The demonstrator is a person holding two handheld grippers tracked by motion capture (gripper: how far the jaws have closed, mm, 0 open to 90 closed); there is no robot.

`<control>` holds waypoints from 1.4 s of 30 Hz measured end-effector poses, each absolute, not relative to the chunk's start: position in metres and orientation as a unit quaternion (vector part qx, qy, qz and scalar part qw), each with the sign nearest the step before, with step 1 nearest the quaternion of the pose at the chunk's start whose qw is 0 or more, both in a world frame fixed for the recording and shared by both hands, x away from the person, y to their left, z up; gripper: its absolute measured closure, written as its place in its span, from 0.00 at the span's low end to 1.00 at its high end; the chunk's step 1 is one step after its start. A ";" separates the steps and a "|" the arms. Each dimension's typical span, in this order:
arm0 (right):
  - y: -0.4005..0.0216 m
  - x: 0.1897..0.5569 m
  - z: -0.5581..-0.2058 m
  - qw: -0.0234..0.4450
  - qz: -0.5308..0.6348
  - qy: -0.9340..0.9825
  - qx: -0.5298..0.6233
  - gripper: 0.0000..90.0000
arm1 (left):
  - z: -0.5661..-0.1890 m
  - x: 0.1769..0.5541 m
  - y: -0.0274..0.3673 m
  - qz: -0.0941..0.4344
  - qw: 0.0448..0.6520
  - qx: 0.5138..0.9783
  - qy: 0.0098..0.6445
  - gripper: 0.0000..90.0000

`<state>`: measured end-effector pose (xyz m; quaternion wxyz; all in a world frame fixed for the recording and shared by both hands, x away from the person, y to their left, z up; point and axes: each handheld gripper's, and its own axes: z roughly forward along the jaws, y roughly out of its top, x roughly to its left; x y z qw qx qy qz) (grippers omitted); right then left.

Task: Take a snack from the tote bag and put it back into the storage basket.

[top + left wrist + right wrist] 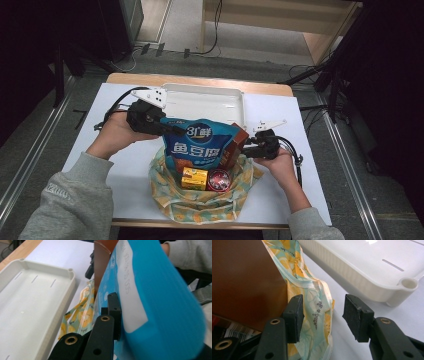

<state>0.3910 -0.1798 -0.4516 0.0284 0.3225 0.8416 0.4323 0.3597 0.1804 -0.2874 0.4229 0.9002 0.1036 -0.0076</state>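
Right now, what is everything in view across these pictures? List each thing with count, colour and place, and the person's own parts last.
Snack bag: 1, blue, upright in the cloth bag, pinched at its left edge.
Box: 1, brown, in the cloth bag right of the snack bag.
Small box: 1, yellow, front of the cloth bag.
Round tin: 1, red, beside the small box.
Cloth bag: 1, pale green with yellow print, near table edge.
Tray: 1, white, behind the cloth bag.
Table: 1, white cover on wood.
Left gripper: 1, black, shut on the snack bag.
Right gripper: 1, black, jaws apart at the cloth bag's right edge.
Sleeves: 2, grey.
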 end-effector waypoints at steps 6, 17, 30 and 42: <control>-0.179 0.391 -0.452 0.028 0.431 0.842 0.324 0.57 | -0.281 0.358 0.179 -0.010 0.443 0.891 0.101 1.00; -0.179 0.390 -0.452 0.027 0.430 0.842 0.325 0.57 | -0.258 0.355 0.171 -0.002 0.459 0.882 0.107 1.00; -0.179 0.391 -0.452 0.024 0.433 0.841 0.325 0.57 | -0.222 0.357 0.167 0.002 0.454 0.883 0.122 1.00; -0.179 0.391 -0.451 0.023 0.433 0.840 0.325 0.56 | -0.201 0.356 0.186 0.041 0.447 0.881 0.148 1.00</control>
